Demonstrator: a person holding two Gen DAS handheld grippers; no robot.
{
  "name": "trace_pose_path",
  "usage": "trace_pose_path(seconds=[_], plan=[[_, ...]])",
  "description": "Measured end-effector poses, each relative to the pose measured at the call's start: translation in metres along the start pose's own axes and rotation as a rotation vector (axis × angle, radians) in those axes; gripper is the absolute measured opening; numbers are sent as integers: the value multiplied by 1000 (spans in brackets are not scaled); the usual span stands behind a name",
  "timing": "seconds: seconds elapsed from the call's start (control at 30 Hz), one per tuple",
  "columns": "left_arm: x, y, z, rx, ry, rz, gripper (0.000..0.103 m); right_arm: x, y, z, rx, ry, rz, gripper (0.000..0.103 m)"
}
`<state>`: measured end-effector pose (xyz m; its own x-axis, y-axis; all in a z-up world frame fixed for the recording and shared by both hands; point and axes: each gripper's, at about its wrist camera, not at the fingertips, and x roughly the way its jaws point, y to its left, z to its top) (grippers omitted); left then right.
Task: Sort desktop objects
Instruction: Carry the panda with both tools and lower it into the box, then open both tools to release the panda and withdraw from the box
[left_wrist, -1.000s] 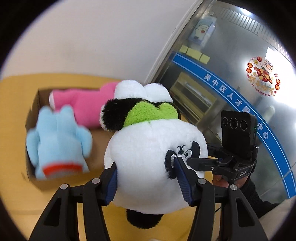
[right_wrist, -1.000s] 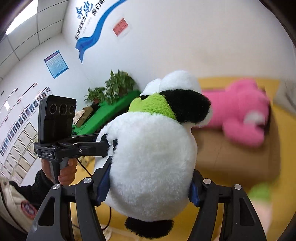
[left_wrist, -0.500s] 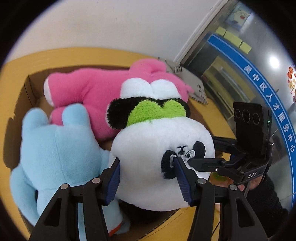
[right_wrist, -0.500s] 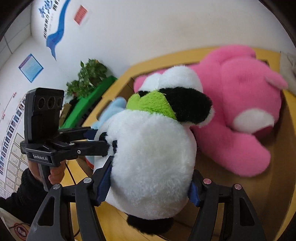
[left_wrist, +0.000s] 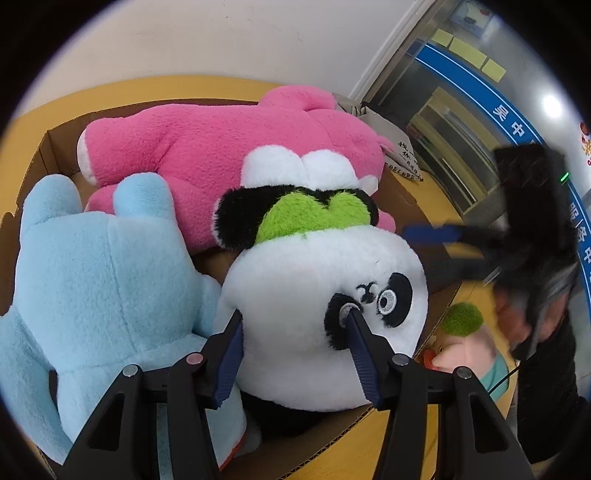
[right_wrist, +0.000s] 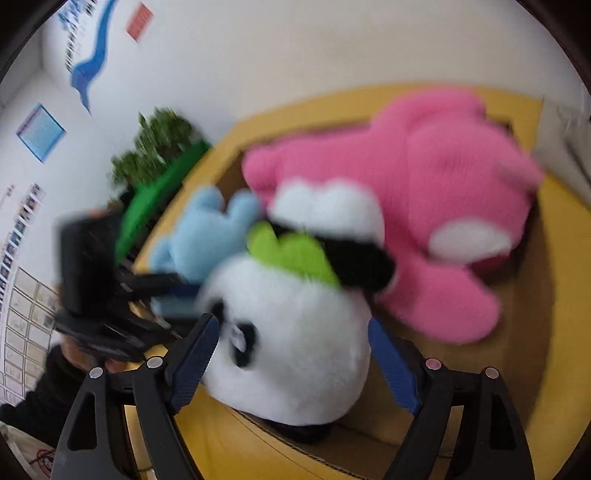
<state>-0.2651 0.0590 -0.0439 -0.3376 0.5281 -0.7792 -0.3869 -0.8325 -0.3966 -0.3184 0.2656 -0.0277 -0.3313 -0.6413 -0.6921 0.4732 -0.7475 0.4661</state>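
Left gripper (left_wrist: 295, 350) clamps the white-and-black plush panda (left_wrist: 317, 295); right gripper (right_wrist: 295, 354) spreads apart beside it. The panda sits at the brown cardboard box (left_wrist: 55, 136) rim and could tumble out if released carelessly.

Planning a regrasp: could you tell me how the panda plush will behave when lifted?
Probably soft and squashy: the panda plush dimples where the left gripper presses. Likely light for its fluffy bulk. Round-bodied, so it may roll when pushed.

Panda plush (left_wrist: 317, 314) now down in cardboard box (left_wrist: 51, 140); right tongs (right_wrist: 291, 354) spread, released.
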Motion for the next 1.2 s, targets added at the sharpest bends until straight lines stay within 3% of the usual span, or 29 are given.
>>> trace_pose_path(seconds=[0.07, 0.1, 0.17, 0.2, 0.23, 0.33, 0.53, 0.6, 0.7, 0.77, 0.8, 0.9, 0.93, 1.07, 1.13, 1.2], plan=[[0, 0, 0, 2, 5, 0, 53, -21, 4, 15, -5, -82, 11, 88], [0, 0, 0, 4, 3, 0, 53, -15, 4, 23, -1, -69, -18, 87], [0, -1, -1, 6, 0, 4, 53, 7, -1, 32, 1, -15, -84, 69], [0, -1, -1, 8, 0, 7, 53, 24, -5, 34, -2, 27, -120, 50], [0, -2, -1, 11, 1, 14, 53, 41, -9, 36, -5, 68, -157, 43], [-3, -6, 0, 29, 2, 47, 53, 71, -19, 39, 22, 125, -189, 43], [-51, -24, 31, 91, -156, 86, 50, 80, -27, 32, 45, 156, -184, 43], [-35, -24, 43, 91, -105, 125, 50, 81, -33, 30, 76, 149, -162, 43], [11, -16, 51, 101, 16, 195, 26, 75, -38, 30, 107, 132, -144, 43], [22, -11, 50, 93, 29, 191, 28, 68, -40, 28, 132, 107, -132, 45], [26, -9, 49, 91, 28, 191, 30, 63, -41, 27, 141, 98, -128, 50], [28, -2, 48, 78, 43, 185, 34, 40, -46, 29, 157, 55, -122, 92], [28, 1, 47, 70, 46, 181, 39, 31, -47, 32, 157, 27, -120, 93], [27, 12, 45, 47, 49, 167, 45, 3, -74, 43, 206, -9, -175, 91], [27, 12, 45, 43, 46, 168, 48, 9, -93, 38, 222, 55, -260, 74], [26, 13, 44, 39, 43, 165, 50, 23, -93, 33, 142, 110, -403, 69]])
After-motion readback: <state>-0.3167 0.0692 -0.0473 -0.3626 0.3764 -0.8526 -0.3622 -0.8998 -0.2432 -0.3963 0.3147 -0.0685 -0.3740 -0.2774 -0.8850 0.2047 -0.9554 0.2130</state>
